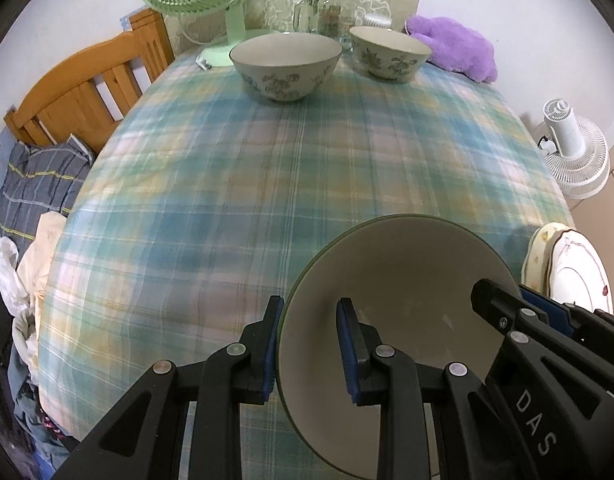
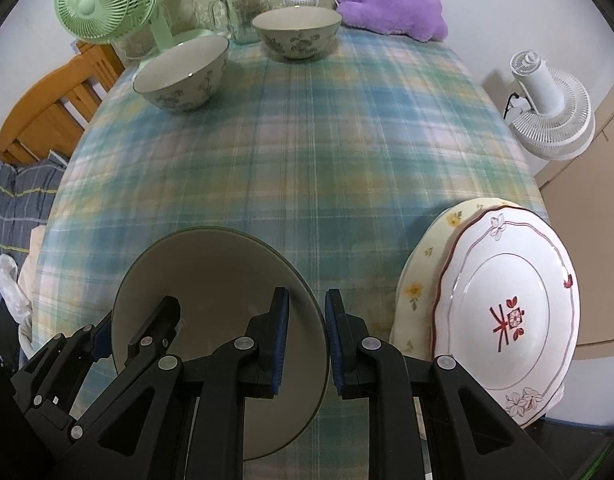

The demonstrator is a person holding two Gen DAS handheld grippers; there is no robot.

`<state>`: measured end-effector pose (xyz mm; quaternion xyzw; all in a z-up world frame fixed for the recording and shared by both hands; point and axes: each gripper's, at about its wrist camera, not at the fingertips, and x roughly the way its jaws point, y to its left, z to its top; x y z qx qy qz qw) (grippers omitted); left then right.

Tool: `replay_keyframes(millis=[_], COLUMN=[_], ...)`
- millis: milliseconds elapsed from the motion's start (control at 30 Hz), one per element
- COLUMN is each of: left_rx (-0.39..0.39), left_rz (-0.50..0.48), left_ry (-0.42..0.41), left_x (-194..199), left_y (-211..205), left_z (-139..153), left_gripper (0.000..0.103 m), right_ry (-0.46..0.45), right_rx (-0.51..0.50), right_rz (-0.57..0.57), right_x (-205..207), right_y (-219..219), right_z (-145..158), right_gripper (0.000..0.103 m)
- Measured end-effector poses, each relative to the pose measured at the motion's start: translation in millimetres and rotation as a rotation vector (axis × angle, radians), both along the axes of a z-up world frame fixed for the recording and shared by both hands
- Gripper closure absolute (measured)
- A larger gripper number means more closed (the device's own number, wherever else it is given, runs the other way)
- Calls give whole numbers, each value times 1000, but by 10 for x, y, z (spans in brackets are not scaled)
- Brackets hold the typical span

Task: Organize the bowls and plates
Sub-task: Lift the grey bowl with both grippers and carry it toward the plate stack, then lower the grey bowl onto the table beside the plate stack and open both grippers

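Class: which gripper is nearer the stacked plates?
Right. The right gripper clamps the bowl rim on the side facing the plates; the left gripper holds the far rim.

Both views are evenly and softly lit, without glare. Strong fisheye bending is seen at the dark, vignetted edges. The blue-green plaid tablecloth [image 1: 291,168] is smeared by motion blur, and soft shadows are cast beneath the crockery.
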<state>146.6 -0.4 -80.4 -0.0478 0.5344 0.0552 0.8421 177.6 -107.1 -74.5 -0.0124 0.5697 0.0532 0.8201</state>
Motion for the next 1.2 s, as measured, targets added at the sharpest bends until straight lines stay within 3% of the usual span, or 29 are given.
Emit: replay_keyframes(millis=[200,367,467,500,567,667,700,933,1200], left_rx=[-6,-29,-36,-35,-21,-42,-41,-72,-11], left_rz=[-33,-77,-109,-119,-126,-146,-152,-192,-159], left_ry=[-5,23,7,-2,-19,-47,-53,-47,-111], left_x=[25,16,26,25,32,53,58,205,410], left_y=[10,32,47,52,83,147,162,338,457], left_z=[8,67,163,201,276,404,433,649,878], left_gripper=[78,70,60,47,43,32,31,25,25], right_ry=[-14,3,-15,-22,-35,-70,-82,-128,-184], right_rx=[-10,-27,-46,-56,-57,-48,-47,-31,25], right_rz=[-22,-33,-31,-31,-38,-57,-63,-99,-68], right_x=[16,8,6,10,10,-7,-12,16,235], right_y=[15,41,75,88,97,104,110,232,436], right_z=[-20,-18,53,95,174,312,348,612,807], right_gripper=[80,79,78,75,67,38,34,29,26])
